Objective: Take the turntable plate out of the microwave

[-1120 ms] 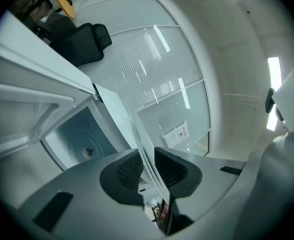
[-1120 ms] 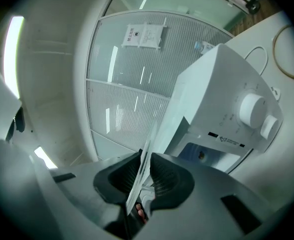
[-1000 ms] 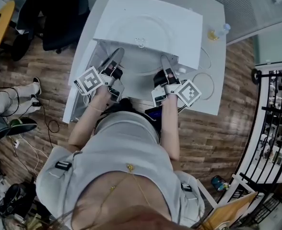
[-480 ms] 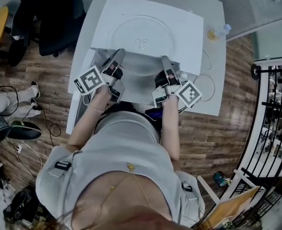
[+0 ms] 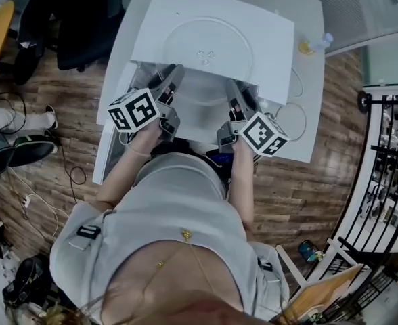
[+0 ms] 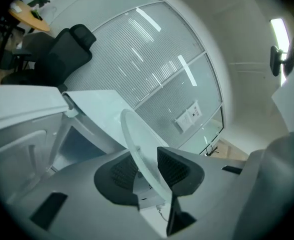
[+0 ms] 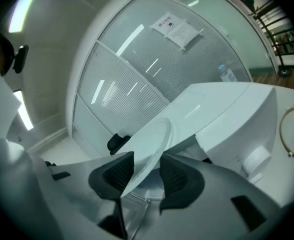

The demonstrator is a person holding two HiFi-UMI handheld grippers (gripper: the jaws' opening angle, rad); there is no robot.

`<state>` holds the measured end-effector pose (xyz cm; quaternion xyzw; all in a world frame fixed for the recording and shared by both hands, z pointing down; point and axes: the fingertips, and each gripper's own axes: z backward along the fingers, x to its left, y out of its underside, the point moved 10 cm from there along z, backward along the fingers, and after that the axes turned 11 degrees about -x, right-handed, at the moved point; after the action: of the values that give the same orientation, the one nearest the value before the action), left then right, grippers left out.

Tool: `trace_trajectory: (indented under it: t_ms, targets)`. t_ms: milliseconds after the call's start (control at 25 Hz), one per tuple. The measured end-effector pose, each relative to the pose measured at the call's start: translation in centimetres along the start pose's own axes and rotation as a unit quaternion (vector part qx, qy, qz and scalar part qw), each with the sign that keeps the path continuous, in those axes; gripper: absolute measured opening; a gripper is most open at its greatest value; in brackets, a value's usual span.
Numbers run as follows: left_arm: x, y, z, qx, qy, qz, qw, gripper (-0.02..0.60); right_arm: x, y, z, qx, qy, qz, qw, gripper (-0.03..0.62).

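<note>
The turntable plate [image 5: 208, 46] lay flat on top of the white microwave [image 5: 160, 19], its near edge hanging over the front; the left gripper [image 5: 174, 73] and the right gripper [image 5: 231, 87] each had that rim between their jaws (the glass ran edge-on through both gripper views); both pairs of jaws had just been opening, so neither was clamped on the glass; the microwave stood on a white table [image 5: 311, 107].

Bright, even light; fisheye frames
A ceiling lamp [image 6: 279, 31] glares at right in the left gripper view, reflections streak the glass wall [image 6: 152, 59], corners bend and darken, the turntable plate [image 5: 207, 46] washes out on the white microwave [image 5: 272, 39].
</note>
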<state>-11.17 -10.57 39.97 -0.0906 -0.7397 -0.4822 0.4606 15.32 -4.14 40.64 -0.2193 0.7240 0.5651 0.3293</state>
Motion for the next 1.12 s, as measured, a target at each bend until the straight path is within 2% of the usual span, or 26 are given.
trace_trajectory:
  t_ms: [280, 560, 960, 1080, 1120]
  targets:
    - [0.0, -0.2, 0.1, 0.006, -0.003, -0.019, 0.9998, 0.129, 0.7, 0.2, -0.2, 0.003, 0.013, 0.023, 1.000, 0.163]
    - [-0.1, -1.0, -0.2, 0.070, 0.002, -0.057, 0.9959, 0.173, 1.0, 0.0, -0.4, 0.008, 0.020, 0.044, 0.999, 0.179]
    - [-0.8, -1.0, 0.2, 0.060, -0.029, -0.129, 0.9894, 0.212, 1.7, 0.6, -0.5, -0.015, 0.049, 0.042, 0.998, 0.190]
    - [-0.9, -1.2, 0.4, 0.062, -0.043, -0.159, 0.9844, 0.235, 1.8, 0.8, -0.4, -0.019, 0.059, 0.039, 0.997, 0.190]
    - [-1.1, -1.3, 0.5, 0.058, -0.051, -0.176, 0.9813, 0.260, 1.9, 0.9, -0.4, -0.021, 0.062, 0.038, 0.997, 0.190]
